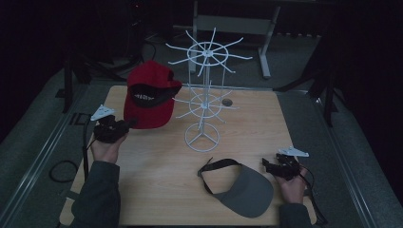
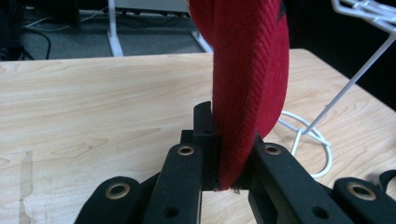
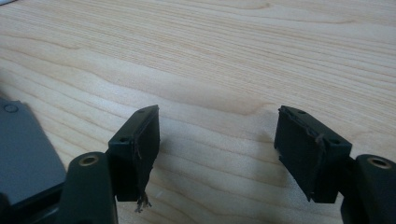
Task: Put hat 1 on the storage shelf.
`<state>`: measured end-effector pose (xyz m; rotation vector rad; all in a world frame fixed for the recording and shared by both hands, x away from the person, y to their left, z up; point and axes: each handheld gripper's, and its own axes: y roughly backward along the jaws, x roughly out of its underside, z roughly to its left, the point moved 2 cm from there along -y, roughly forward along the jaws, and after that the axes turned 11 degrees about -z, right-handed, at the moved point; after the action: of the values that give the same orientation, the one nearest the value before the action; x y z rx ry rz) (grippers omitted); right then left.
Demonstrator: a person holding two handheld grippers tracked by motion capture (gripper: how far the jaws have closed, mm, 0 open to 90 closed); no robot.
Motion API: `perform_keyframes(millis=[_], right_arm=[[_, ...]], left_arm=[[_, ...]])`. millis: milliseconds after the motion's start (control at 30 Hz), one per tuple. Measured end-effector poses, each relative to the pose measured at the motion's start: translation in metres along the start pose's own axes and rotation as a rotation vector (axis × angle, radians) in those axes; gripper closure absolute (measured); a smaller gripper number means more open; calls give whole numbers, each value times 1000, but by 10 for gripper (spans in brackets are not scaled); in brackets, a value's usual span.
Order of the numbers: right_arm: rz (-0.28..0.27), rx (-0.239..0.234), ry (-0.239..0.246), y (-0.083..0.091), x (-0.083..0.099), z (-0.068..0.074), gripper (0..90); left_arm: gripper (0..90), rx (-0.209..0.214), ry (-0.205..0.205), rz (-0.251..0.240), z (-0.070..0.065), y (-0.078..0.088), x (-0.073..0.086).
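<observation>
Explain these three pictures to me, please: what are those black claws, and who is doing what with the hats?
No robot here: a person holds a two-jaw gripper in each hand. The wide picture comes from a camera above the table. The other two come from cameras riding on the grippers, looking along their black jaws. The left gripper is clamped on the red cap, raised beside the white wire rack; its own view shows the red fabric pinched between the jaws. The right gripper is open, with bare wood between its jaws, next to a grey visor lying flat on the table.
</observation>
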<state>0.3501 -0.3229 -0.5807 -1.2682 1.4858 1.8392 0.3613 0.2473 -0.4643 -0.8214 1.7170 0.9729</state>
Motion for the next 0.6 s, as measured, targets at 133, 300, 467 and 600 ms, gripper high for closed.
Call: perform_keyframes(millis=[133,300,467,600], right_arm=[[0,0,0,0,0,0,311],[0,0,0,0,0,0,311],[0,0,0,0,0,0,311],[0,0,0,0,0,0,311]], left_arm=[[857,2,-5,-13,-2,3,-4],[857,6,-12,-33,-5,6,-9],[857,15,-15,-50,-10,9,-15],[857,21,-16,-62,-12,12,-19]])
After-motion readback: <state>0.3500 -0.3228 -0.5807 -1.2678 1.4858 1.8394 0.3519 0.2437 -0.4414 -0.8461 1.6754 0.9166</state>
